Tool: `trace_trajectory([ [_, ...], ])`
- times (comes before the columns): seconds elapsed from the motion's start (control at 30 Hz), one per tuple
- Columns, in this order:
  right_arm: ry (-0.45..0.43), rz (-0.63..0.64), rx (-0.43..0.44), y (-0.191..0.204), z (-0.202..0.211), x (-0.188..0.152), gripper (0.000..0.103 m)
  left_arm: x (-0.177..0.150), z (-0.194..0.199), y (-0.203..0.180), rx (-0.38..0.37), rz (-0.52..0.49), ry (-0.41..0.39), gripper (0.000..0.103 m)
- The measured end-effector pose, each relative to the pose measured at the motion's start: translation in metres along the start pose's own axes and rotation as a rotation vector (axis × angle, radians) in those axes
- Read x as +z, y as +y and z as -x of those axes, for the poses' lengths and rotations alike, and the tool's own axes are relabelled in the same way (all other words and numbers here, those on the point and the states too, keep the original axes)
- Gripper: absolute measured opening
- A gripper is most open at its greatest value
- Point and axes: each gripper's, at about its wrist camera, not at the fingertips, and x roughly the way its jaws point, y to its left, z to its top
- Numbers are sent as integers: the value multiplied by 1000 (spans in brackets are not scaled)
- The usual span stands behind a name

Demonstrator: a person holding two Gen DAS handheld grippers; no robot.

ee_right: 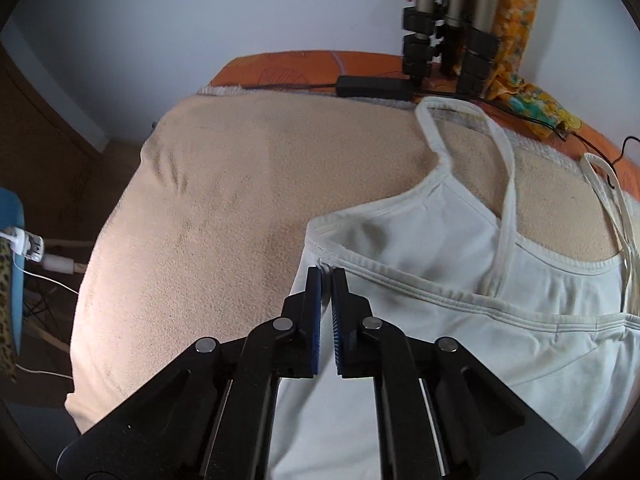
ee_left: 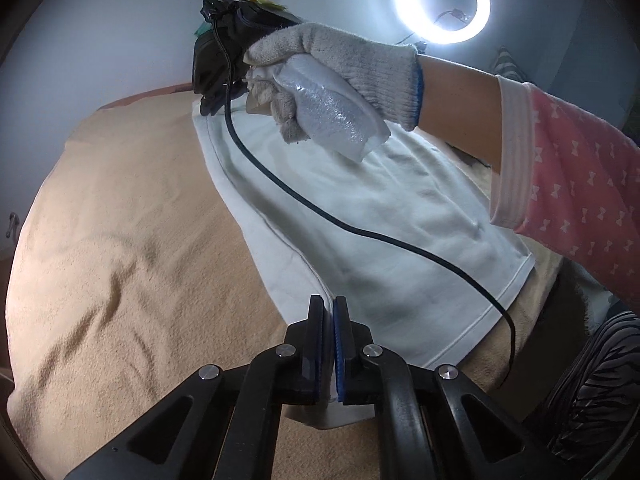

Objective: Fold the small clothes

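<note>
L gripper [ee_left: 329,307]: my jaws nearly together, pinching the side edge of the white camisole [ee_left: 380,216] near its hem, fabric between the blue pads. R gripper [ee_right: 326,280]: jaws narrow too, clamped on the cami's top corner by the armhole seam, a bit of cloth showing between the pads.

Cami lies spread mostly flat on a beige towel [ee_right: 224,184] covering the worktop, sitting toward the right side of the towel in R wrist view. Thin straps [ee_right: 508,168] run up toward the far edge, one looped, the other pair bunched at the far right. Neckline band is slightly rumpled.

L wrist view: gloved right hand [ee_left: 340,68] wraps the R gripper's handle above the cami's far end; black cable [ee_left: 360,232] trails from it across the cloth. Pink sleeve w/ bow print [ee_left: 580,208] at right. Ring light [ee_left: 443,2] lit in the bkgd.

R wrist view: black adapter box [ee_right: 374,86] and tripod legs [ee_right: 448,20] at far edge on an orange sheet [ee_right: 288,70].
</note>
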Motion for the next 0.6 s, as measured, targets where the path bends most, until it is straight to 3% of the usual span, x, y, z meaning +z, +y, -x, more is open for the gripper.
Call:
trace_trajectory([
  [0.2,-59,-27,18,-35,33,-3,4,10,-4,-25,-29,-93,10,1],
  [0.37,-87,-47,-16,-69,58,-11,4,19,-13,-47,-68,-151,33,1],
  [0.6,-74,-90,-64,-111,57,-24,4,28,-34,-74,-88,-217,81,1],
])
